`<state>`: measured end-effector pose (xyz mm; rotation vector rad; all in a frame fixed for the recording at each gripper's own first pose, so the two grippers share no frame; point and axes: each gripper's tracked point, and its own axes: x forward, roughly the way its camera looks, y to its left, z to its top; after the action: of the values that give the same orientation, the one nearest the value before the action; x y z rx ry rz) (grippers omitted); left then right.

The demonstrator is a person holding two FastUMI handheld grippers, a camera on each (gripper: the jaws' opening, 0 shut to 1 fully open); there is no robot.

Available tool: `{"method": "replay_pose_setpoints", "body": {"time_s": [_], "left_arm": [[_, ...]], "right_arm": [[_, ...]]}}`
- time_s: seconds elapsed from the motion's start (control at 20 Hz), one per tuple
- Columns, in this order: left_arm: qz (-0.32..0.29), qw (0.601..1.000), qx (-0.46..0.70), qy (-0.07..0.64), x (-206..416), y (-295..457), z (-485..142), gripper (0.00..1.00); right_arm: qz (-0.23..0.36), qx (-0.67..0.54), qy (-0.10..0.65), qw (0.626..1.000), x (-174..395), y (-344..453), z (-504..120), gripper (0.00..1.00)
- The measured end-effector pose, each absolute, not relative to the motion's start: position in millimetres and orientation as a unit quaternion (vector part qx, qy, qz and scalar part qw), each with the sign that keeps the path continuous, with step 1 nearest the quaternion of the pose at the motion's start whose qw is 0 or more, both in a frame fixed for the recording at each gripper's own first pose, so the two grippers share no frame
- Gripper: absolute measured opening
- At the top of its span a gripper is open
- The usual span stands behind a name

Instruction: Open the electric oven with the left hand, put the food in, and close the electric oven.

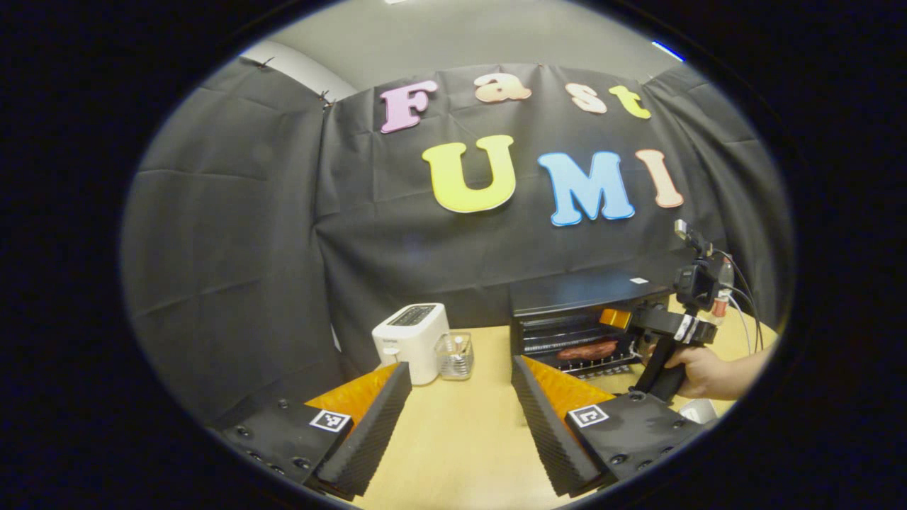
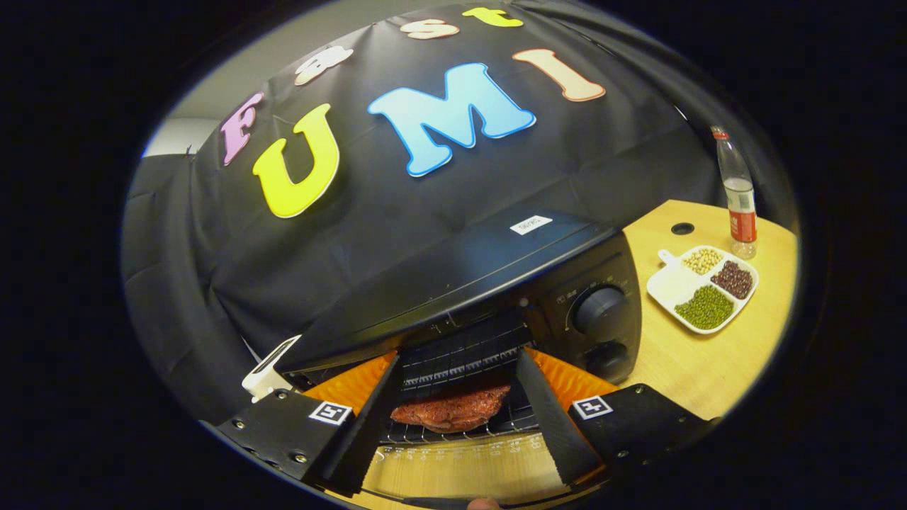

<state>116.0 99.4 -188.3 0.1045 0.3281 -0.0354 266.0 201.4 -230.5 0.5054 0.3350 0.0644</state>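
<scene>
Left gripper [image 1: 460, 418] hangs over bare tabletop [image 1: 453, 453], jaws wide apart, nothing between them. Past its fingers, a white toaster [image 1: 412, 341] stands near the back wall with a small clear holder [image 1: 455, 355] just beside it. Farther right in the left gripper view, the electric oven [image 1: 577, 322] sits with its door open; a reddish piece of food [image 1: 587, 350] lies on the rack inside. A hand [image 1: 698, 372] holds the right gripper [image 1: 615, 319] at the oven mouth. From the right gripper view: right gripper [image 2: 457, 418], jaws also spread, one finger either side of the food [image 2: 451, 411] but apart from it, not pressing. Food rests on the wire rack [image 2: 460, 365] inside the oven [image 2: 453, 283]. Two round knobs [image 2: 599, 310] on the oven's front panel. Beyond the oven on the table, a white divided dish [image 2: 673, 287] with three kinds of beans, and behind it an upright bottle [image 2: 737, 195] with a red label.
</scene>
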Motion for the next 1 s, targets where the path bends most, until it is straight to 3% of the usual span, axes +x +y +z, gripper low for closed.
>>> {"method": "replay_pose_setpoints", "body": {"time_s": [0.35, 0.45, 0.5, 0.55, 0.75, 0.8, 1.0], "left_arm": [[-0.075, 0.982, 0.018, 0.175, 113.5, 32.1, -212.7, 0.9], [-0.087, 0.977, 0.009, 0.192, 109.9, 14.1, -229.0, 0.96], [-0.094, 0.975, 0.003, 0.2, 107.8, 4.4, -237.0, 0.9], [-0.101, 0.973, -0.003, 0.209, 105.3, -5.8, -246.0, 0.96], [-0.128, 0.961, -0.019, 0.246, 95.6, -42.0, -280.9, 1.0], [-0.134, 0.958, -0.019, 0.254, 94.2, -50.2, -289.1, 0.96], [-0.148, 0.946, -0.011, 0.287, 97.3, -78.0, -327.4, 1.0]], "right_arm": [[0.055, 0.173, 0.116, 0.977, 191.4, 161.9, -157.4, 0.97], [0.06, 0.154, 0.107, 0.981, 168.6, 150.5, -142.9, 0.96], [0.061, 0.146, 0.103, 0.982, 158.3, 144.7, -138.2, 0.96], [0.056, 0.136, 0.099, 0.984, 148.2, 135.8, -133.5, 0.96], [0.012, 0.098, 0.086, 0.991, 114.3, 90.5, -124.9, 0.97], [0.002, 0.096, 0.083, 0.992, 105.9, 81.4, -121.6, 0.97], [-0.036, 0.079, 0.081, 0.993, 76.1, 40.4, -115.3, 0.97]]}}
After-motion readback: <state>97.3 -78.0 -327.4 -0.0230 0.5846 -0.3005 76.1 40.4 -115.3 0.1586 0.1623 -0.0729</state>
